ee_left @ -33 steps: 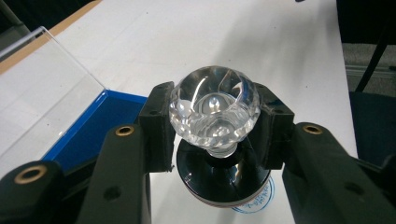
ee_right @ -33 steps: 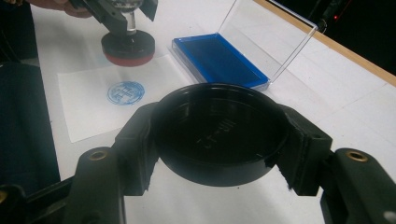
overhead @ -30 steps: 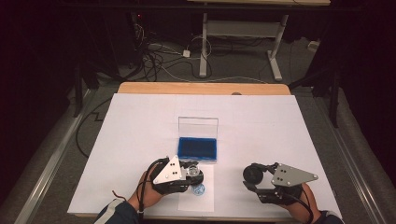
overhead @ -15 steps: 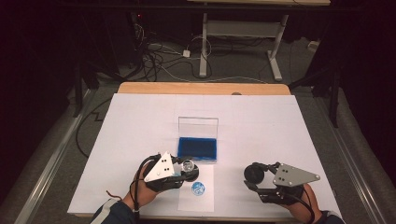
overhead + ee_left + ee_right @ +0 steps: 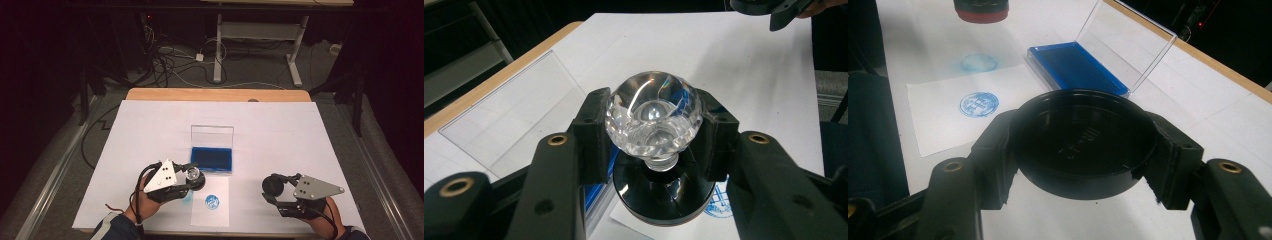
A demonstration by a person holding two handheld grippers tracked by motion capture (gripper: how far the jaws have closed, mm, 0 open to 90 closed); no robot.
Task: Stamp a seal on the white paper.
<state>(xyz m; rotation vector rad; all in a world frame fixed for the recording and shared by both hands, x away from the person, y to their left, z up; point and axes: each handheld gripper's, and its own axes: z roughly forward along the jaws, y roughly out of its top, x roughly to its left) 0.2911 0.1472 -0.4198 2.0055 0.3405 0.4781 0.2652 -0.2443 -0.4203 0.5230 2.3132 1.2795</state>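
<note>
High view: the left gripper (image 5: 192, 181), at lower centre-left of the frame, holds a round stamp with a clear faceted knob and black base (image 5: 193, 175) just above the table, between the open blue ink pad in its clear hinged case (image 5: 212, 159) and the small white paper slip (image 5: 210, 219). A round blue stamp print (image 5: 212, 201) already sits on the slip, and a fainter blue smudge (image 5: 186, 199) lies on the white table sheet (image 5: 300, 140) just left of it. The right gripper (image 5: 272, 190), at lower right, carries a round black cap (image 5: 272, 185), well apart from the stamp.

Left gripper view: the jaws pinch the clear knob (image 5: 653, 112) from both sides at frame centre; the black base (image 5: 664, 187) hangs below. The case lid (image 5: 514, 120) shows at left, the print (image 5: 719, 205) at lower right.

Right gripper view: the jaws clamp the cap (image 5: 1083, 142) by its rim, hollow side towards the camera (nothing visible inside). The ink pad tray (image 5: 1075, 65) at upper centre holds only its blue pad; the lid (image 5: 1128, 45) stands tilted open behind it. The stamp's underside (image 5: 981, 12) shows at the top edge, the print (image 5: 979, 104) at left centre.

Judgement: printing appears done; the step in hand is recapping. The next move calls for bringing cap and stamp base together, axes aligned, the inked face kept off the sheet.
</note>
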